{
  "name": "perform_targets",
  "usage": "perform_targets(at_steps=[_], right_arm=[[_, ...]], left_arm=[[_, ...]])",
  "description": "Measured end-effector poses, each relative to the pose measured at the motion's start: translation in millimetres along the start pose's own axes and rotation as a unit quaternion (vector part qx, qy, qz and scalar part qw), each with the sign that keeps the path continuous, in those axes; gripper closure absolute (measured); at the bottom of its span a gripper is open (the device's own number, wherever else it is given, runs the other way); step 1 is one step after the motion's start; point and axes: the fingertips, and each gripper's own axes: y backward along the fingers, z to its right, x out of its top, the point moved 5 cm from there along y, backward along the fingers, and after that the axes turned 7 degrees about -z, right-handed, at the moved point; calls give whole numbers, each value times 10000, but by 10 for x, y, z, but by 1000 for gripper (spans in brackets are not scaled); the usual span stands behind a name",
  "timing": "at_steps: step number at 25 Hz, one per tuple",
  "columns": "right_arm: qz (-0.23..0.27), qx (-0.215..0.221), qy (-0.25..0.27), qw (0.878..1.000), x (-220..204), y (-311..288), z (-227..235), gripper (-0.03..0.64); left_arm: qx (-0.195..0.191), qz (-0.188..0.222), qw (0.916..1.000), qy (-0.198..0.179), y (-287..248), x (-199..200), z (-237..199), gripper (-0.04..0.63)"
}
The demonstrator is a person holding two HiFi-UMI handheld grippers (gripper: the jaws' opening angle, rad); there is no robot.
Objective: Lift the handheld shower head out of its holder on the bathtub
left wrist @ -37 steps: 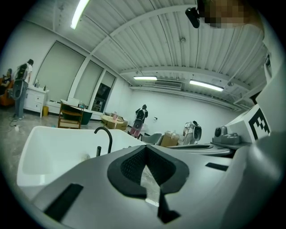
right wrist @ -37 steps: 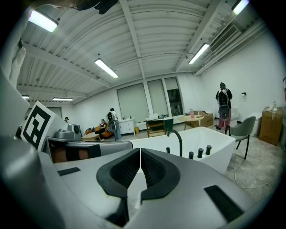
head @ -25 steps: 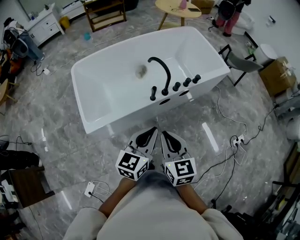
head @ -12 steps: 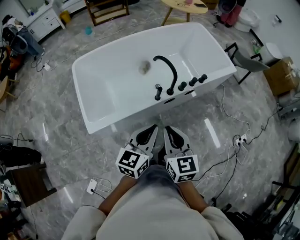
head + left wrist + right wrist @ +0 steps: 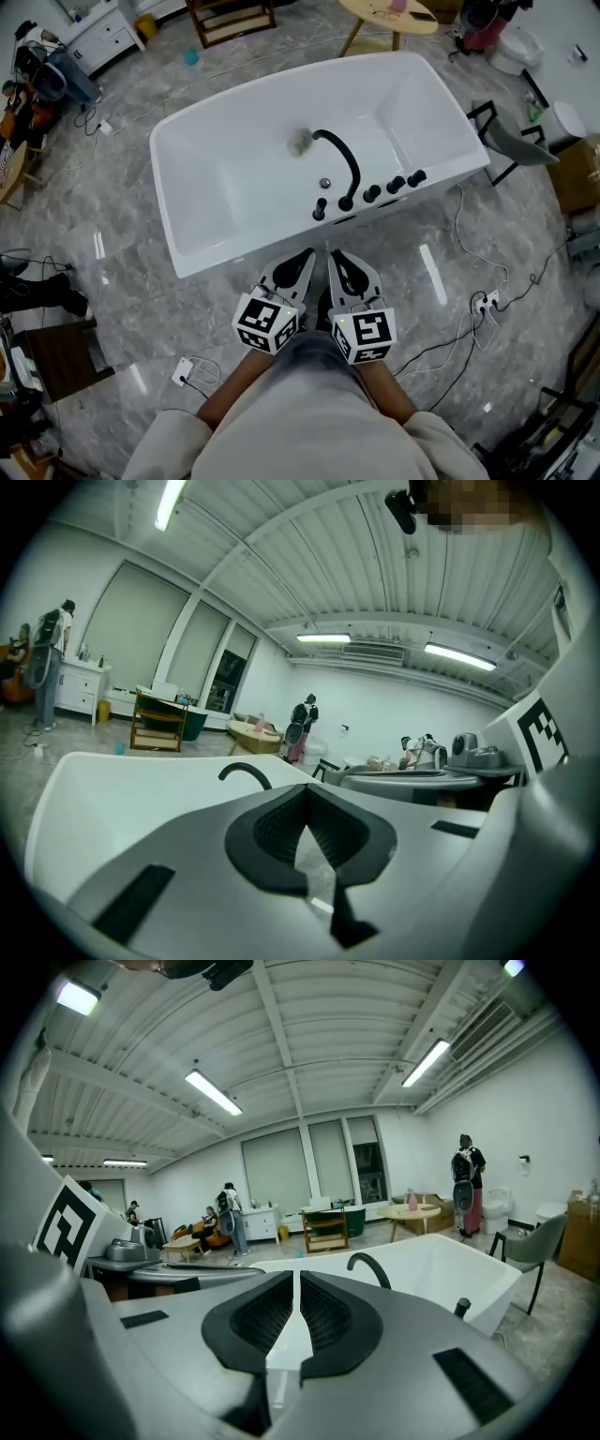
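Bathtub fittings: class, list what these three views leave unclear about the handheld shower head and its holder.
Head view: the black fittings on the bathtub rim are too small to tell apart.
Left gripper view: the left hand-held gripper hides the rim with its own body; only the spout shows.
Right gripper view: the right hand-held gripper covers all but the spout and one knob.
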Motion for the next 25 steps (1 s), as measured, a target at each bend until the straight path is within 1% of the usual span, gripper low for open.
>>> perform_targets(at_steps=[7, 13, 17, 22, 25], right_arm=[[8, 382, 75, 9992, 314, -399, 619, 597], [-20, 793, 291, 9964, 564, -637, 1034, 595], [35, 1078, 313, 9937, 609, -752, 1143, 595], [-96, 1289, 338, 9910, 573, -875, 1164, 595], [-244, 1343, 365, 9900, 510, -915, 1161, 595]], left_arm=[[372, -20, 9993, 80, -655, 254, -109, 591], [747, 153, 9970, 122, -1099, 508, -140, 589], [1085, 202, 9938, 150, -1227, 496, -163, 589], [1443, 249, 9883, 436, -1205, 408, -253, 589], [1475, 322, 9871, 540, -1216, 321, -291, 589]])
